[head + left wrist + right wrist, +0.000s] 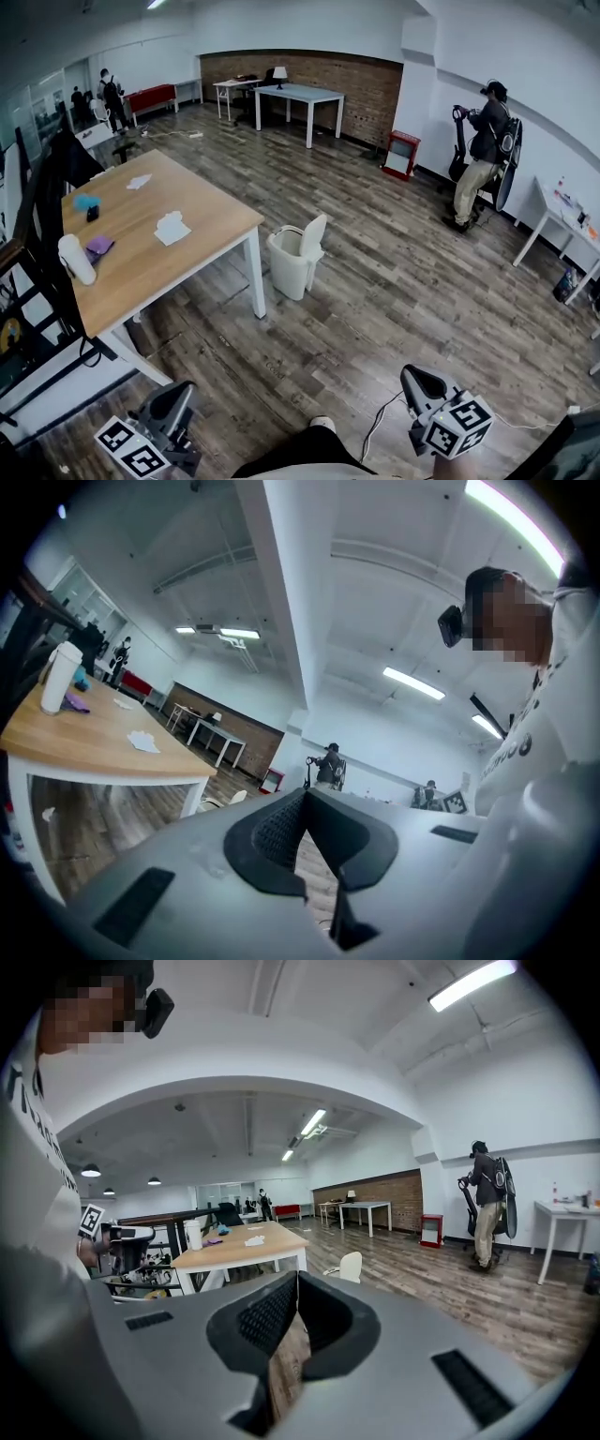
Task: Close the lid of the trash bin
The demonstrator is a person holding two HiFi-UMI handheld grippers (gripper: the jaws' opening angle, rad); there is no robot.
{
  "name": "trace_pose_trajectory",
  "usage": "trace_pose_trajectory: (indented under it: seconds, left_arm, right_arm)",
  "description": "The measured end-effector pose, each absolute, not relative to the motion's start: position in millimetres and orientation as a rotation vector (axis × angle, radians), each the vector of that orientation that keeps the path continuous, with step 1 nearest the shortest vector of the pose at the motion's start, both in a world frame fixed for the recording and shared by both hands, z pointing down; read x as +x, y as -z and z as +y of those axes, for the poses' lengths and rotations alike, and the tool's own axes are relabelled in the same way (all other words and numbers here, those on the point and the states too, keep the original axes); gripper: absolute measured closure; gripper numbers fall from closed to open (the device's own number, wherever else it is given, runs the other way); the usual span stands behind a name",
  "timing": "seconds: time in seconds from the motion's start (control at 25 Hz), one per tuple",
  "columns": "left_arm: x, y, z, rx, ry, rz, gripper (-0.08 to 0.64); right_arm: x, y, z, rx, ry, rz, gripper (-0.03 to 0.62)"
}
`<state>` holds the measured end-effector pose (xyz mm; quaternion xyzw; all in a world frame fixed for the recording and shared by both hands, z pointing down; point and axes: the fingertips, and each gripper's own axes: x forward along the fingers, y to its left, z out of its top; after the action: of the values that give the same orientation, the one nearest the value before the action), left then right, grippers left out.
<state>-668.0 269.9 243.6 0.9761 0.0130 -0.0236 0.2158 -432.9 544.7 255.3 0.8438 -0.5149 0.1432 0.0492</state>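
The lid (314, 236) of the trash bin (291, 267) stood open; left gripper (176, 401) and right gripper (422, 382), both closed and empty, were far from it

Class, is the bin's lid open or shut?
Open: the lid stands upright behind the bin's uncovered mouth.

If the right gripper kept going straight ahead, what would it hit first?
Probably the trash bin, lid up, just beside where the right gripper aims; only floor lies between. Depth is unclear.

the trash bin (291, 267) is cream, the table (216, 211) tan-topped with white legs, the floor (394, 281) grey-brown planks, the far wall (361, 89) brown brick.
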Motion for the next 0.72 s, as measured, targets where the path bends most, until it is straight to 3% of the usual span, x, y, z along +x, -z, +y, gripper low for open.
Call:
trace_pose_trajectory:
  seconds: [0.72]
  left_arm:
    - [-486, -250, 268, 2.843, -0.145, -0.029, 0.555]
  right_arm:
    - [-248, -275, 504, 2.377, -0.479, -1.638, 0.581]
